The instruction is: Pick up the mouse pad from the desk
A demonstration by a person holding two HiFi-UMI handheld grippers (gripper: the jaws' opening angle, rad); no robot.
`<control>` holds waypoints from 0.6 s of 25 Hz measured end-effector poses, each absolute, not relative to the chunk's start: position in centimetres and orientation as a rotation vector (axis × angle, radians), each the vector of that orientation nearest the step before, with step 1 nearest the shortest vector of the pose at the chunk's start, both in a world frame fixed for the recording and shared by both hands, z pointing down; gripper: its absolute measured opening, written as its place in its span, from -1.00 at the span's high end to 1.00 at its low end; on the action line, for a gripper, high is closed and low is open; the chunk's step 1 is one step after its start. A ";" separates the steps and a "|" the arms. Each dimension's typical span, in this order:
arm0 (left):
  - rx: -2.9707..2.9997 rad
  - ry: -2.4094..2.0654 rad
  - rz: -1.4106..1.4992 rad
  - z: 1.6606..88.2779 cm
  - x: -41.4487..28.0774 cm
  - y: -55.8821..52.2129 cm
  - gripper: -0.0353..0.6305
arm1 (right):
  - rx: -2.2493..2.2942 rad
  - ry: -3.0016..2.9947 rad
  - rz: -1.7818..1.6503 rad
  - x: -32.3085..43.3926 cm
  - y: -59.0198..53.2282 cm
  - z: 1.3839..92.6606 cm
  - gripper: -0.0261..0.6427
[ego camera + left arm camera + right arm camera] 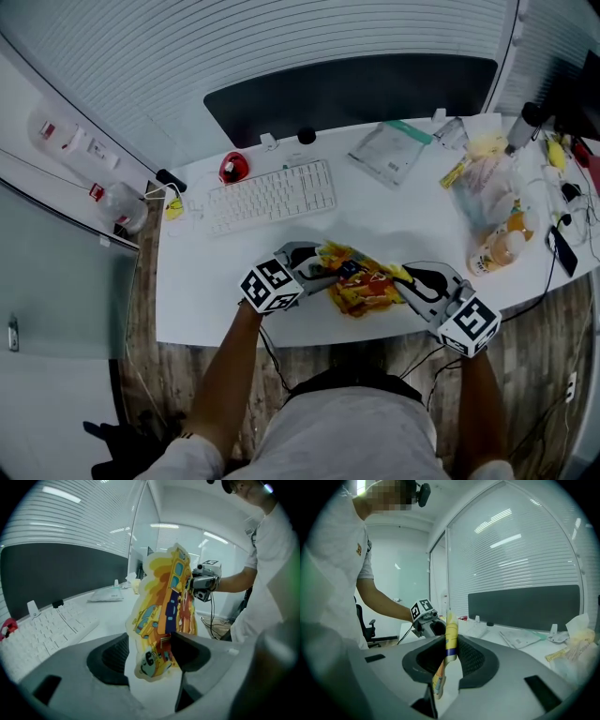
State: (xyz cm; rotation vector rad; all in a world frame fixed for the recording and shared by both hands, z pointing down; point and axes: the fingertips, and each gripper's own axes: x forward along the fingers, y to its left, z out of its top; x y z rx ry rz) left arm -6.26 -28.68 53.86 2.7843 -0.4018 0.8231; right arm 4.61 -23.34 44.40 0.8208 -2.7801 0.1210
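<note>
I've got the mouse pad [361, 281] off the desk [225, 300], pinched in my right gripper [405, 278]; the left gripper [319, 272], at its nine o'clock, gapes.

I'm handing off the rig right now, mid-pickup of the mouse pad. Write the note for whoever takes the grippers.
Right gripper: shut on one end of the mouse pad, which runs edge-on between its jaws.
Left gripper: jaws apart, the pad's other end between them, not clamped.
Mouse pad: off the desk, in the air above its front edge, nearer the person than the keyboard.
Done: pad lifted.
Left: probably only holding it with the right gripper.
</note>
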 end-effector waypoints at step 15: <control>2.890 -0.544 0.550 48.5 -7.4 -28.2 0.81 | 1.033 -2.739 -0.040 5.9 -25.2 41.3 0.68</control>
